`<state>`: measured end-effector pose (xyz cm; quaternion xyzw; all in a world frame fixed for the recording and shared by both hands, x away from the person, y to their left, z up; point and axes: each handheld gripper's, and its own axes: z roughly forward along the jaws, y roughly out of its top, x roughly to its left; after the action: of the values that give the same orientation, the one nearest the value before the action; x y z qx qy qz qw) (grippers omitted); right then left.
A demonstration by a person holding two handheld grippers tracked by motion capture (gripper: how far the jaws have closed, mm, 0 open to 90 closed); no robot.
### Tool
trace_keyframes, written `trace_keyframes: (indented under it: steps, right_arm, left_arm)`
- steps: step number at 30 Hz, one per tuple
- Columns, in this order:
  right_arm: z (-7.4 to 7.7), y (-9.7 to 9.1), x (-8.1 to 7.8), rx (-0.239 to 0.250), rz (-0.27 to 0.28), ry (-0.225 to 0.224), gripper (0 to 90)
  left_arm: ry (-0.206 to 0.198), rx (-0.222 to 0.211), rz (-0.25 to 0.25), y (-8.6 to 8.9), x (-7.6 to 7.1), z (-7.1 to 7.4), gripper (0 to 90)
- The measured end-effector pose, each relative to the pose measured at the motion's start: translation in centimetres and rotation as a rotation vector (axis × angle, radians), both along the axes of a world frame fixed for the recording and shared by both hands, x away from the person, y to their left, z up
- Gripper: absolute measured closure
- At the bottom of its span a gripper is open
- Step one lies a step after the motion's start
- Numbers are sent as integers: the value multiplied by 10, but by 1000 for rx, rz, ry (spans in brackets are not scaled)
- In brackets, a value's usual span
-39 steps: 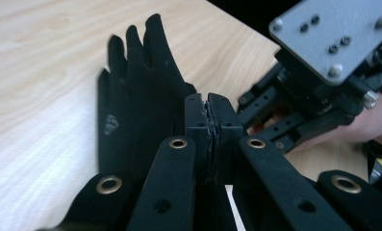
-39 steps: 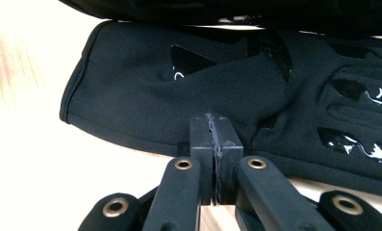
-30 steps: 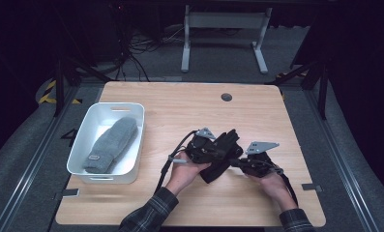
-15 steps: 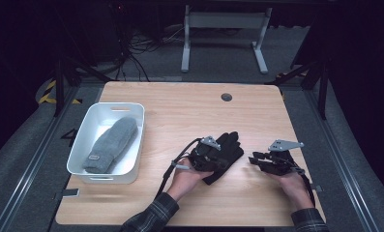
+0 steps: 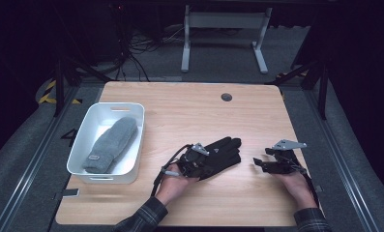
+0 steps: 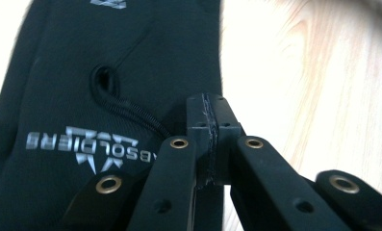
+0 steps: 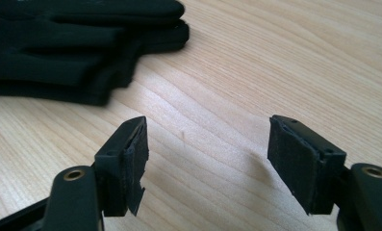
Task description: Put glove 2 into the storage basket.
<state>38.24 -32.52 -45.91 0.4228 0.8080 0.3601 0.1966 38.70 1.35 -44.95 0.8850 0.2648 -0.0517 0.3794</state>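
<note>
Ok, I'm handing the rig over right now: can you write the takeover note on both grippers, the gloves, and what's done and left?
Left gripper: shut, at the cuff edge of the black gloves; whether it pinches fabric is unclear.
Right gripper: jaws have just been opening, nothing between them, set apart to the right of the gloves.
Gloves lie stacked on the table.
Grey mitten lies in the white bin.
Likely left: move the black gloves into the bin.

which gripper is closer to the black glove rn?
Left. The left gripper sits on the black glove's cuff end, jaws shut. The right gripper is off to the glove's right over bare table; its jaws have just been opening, nothing between them.
</note>
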Motion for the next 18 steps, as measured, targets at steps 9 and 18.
trace_keyframes:
  steps: [9, 18]
  right_arm:
    - [-4, -1, 4, -17, -21, 4, 271]
    - [-8, -2, 5, -18, -19, -3, 237]
  left_arm:
    - [-88, 19, -31, 17, -2, 14, 687]
    - [-210, 86, -143, 3, 28, 31, 277]
